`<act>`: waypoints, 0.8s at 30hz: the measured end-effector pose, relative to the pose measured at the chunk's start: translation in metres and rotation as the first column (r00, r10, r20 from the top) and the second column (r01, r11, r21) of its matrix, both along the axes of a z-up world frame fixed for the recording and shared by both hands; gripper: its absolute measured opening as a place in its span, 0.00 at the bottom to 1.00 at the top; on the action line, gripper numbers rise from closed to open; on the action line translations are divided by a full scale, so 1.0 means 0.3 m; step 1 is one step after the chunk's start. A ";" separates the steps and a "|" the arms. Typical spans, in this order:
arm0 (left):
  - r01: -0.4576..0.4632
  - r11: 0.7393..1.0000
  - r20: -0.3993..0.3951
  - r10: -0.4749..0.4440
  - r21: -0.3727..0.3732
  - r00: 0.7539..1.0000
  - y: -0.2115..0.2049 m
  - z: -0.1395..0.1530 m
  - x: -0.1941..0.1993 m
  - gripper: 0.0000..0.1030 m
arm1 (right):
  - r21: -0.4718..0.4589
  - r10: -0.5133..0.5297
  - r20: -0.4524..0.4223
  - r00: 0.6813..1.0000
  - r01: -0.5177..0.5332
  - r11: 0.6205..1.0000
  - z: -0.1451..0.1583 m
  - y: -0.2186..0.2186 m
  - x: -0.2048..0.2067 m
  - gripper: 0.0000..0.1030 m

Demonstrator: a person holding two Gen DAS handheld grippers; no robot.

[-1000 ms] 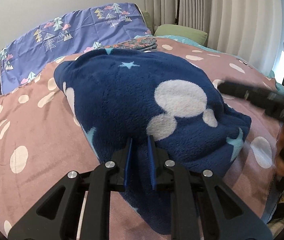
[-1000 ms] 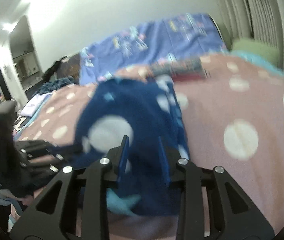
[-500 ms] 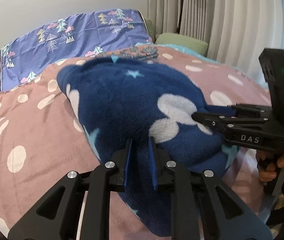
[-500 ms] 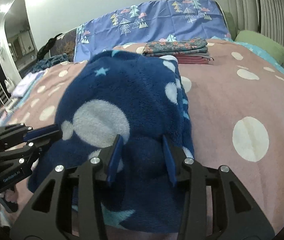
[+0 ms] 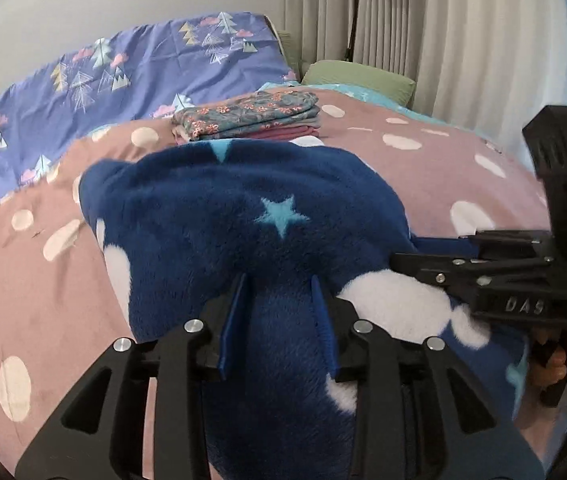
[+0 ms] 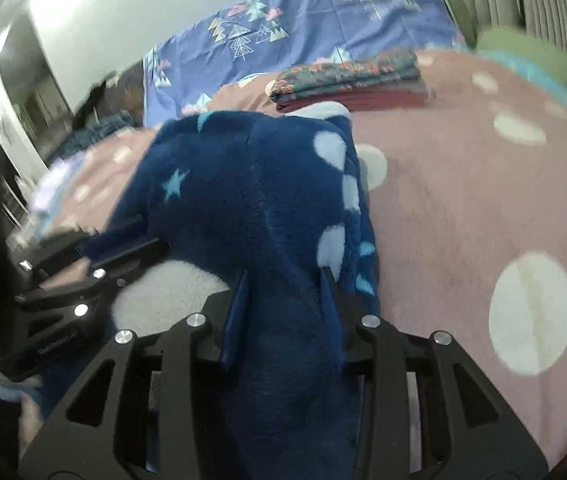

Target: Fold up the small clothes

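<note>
Fuzzy navy fleece garment with white dots and pale-blue stars (image 5: 243, 220) lies bunched on the pink white-spotted bedspread (image 5: 423, 168), running forward from both tongs. Left gripper (image 5: 279, 320): jaws have just been widening, fleece fills the gap between the blue pads, firm pinch or loose I cannot tell. Right gripper (image 6: 283, 312), just right of the left one: jaws have just been narrowing, fleece bulges between, pinch also unclear. Beyond the garment, ahead of both tongs, a folded floral-topped clothes stack (image 5: 249, 118). Purple tree-print pillow cover (image 5: 131, 76) behind.
</note>
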State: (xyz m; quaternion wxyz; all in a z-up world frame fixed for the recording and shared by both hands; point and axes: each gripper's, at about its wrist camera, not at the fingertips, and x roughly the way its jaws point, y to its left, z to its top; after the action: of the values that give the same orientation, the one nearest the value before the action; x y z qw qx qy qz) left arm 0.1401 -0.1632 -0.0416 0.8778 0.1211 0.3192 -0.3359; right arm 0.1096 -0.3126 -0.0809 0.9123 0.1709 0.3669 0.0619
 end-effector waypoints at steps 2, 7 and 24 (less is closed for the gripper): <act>0.013 0.999 0.033 -0.014 0.032 0.999 -0.009 -0.003 -0.012 0.33 | 0.008 0.011 -0.011 1.000 -0.011 1.000 0.003 -0.006 0.004 0.34; 0.005 1.000 -0.001 -0.005 -0.004 1.000 0.007 0.006 -0.003 0.32 | 0.010 -0.014 -0.031 0.999 0.015 1.000 0.110 0.002 0.016 0.37; 0.055 0.998 0.008 -0.055 -0.019 0.998 0.020 0.073 0.024 0.28 | -0.134 0.021 -0.093 0.995 -0.034 0.990 0.022 0.020 0.312 0.42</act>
State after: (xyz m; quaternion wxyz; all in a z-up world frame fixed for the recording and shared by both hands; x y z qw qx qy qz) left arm 0.1471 -0.1572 -0.0197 0.8707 0.1224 0.3091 -0.3624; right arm 0.2033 -0.3067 -0.0742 0.9031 0.1061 0.4140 0.0416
